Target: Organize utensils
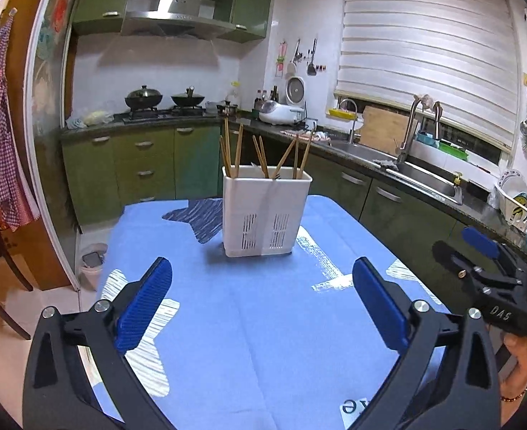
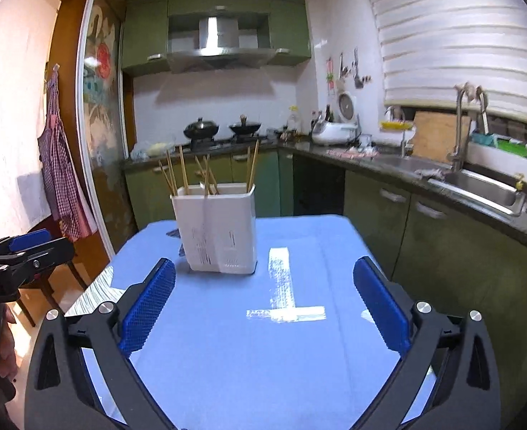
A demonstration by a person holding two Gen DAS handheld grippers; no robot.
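- While both sit wide open and empty, the left tongs point(image 1: 261, 301) and right tongs point(image 2: 263, 302) face the white holder point(image 1: 266, 211).
- Chopsticks point(image 1: 263, 156) stand inside it, at twelve o'clock on the blue-clothed counter point(image 1: 249, 322).
- No loose utensils show; sorting looks finished, so next likely means withdrawing.

"DAS" read in pale letters on black body of right hand-held gripper point(image 1: 478, 251), seen at right edge of left wrist view. Partial upside-down characters, possibly "e" plus another letter, printed on white patch of blue cloth point(image 1: 263, 340) at bottom edge; not fully legible. Faint lettering on left hand-held gripper point(image 2: 23, 247) in right wrist view, unreadable.
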